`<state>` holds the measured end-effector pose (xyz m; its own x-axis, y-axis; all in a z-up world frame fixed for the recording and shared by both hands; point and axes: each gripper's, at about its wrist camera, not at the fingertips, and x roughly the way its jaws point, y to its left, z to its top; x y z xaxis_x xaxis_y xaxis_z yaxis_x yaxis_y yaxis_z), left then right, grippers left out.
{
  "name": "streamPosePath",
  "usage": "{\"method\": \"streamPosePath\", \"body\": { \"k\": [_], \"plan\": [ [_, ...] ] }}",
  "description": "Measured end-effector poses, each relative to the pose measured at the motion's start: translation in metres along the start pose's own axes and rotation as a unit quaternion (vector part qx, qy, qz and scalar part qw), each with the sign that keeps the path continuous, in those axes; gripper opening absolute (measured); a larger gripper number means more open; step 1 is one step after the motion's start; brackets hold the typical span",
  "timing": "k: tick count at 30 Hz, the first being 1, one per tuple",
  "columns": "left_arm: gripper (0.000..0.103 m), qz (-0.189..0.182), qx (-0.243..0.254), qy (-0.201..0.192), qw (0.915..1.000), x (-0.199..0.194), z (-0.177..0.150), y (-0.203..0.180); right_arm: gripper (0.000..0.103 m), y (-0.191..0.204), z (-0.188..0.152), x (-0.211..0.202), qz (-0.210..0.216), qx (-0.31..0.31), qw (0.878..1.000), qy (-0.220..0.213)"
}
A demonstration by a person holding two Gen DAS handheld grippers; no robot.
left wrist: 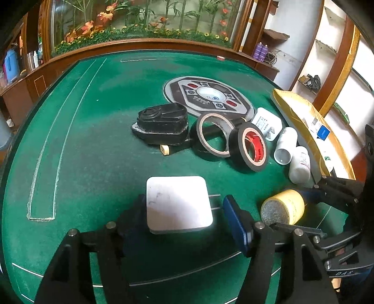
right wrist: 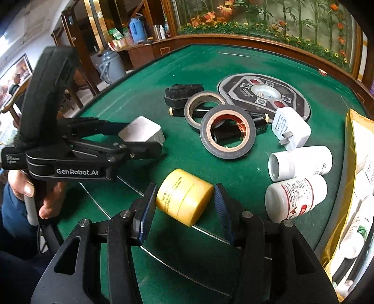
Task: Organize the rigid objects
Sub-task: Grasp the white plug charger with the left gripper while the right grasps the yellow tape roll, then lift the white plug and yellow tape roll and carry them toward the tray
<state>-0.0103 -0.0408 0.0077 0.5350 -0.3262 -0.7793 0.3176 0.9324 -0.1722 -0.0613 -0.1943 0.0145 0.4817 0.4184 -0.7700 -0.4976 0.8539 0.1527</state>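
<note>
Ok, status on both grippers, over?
Left gripper open around charger, one pad short of its prongs. Right gripper shut on yellow jar. Bottles lie close beside jar.

Wooden shelving [left wrist: 332,60] and a glass-fronted display of artificial flowers [left wrist: 145,21] stand behind the green table [left wrist: 93,131].
</note>
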Motion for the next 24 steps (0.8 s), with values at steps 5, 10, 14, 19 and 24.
{"method": "streamPosePath", "body": {
  "k": [5,10,14,19,24],
  "plan": [
    [0.065,0.001,-0.019,-0.013,0.9997,-0.005,0.001,0.010,0.047,0.000,-0.002,-0.003,-0.005,0.005,1.000,-0.009],
    [0.051,0.001,-0.034,-0.024,0.9991,-0.009,0.004,0.013,0.047,-0.003,-0.004,-0.008,0.000,0.019,1.000,-0.021],
    [0.051,0.003,-0.032,-0.022,0.9992,-0.007,0.003,0.012,0.047,-0.005,-0.005,-0.008,-0.001,0.027,0.999,-0.021],
    [0.051,-0.002,-0.036,-0.040,0.9986,-0.014,0.004,0.013,0.047,-0.008,-0.005,-0.012,0.001,0.034,0.999,-0.033],
    [0.051,-0.009,-0.032,-0.053,0.9981,-0.018,0.005,0.010,0.047,-0.010,-0.006,-0.014,0.000,0.039,0.998,-0.039]
  ]
}}
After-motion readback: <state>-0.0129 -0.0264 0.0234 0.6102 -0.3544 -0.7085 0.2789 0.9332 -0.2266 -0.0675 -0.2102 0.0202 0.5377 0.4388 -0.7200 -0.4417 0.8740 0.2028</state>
